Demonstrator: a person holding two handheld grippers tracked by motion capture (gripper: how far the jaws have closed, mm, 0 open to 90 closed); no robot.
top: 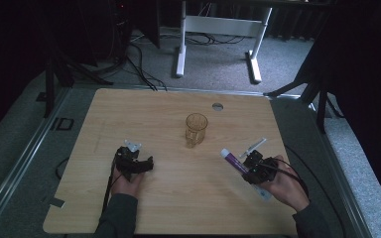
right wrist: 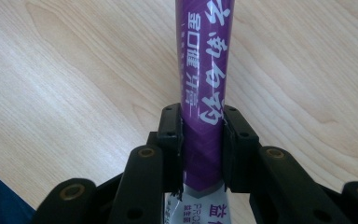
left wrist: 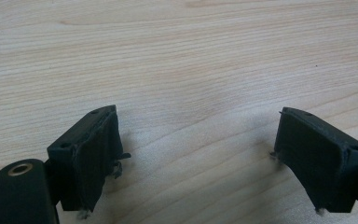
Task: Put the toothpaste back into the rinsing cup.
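A purple and white tube (top: 235,161) with white printed characters lies at the right of the wooden table (top: 178,208). My right gripper (top: 255,168) is shut on the purple tube (right wrist: 204,93), both jaws pressing its sides, in the right gripper view (right wrist: 203,126). An amber glass mug (top: 196,129) stands upright near the table's middle, apart from both grippers. My left gripper (top: 134,161) rests at the left front of the table. Its jaws stand wide open over bare wood in the left gripper view (left wrist: 196,154), with nothing between them.
A round grommet hole (top: 218,106) sits near the table's far edge. A white desk frame (top: 218,29) and cables (top: 139,64) lie on the grey floor beyond. Dark stands flank both far corners of the table.
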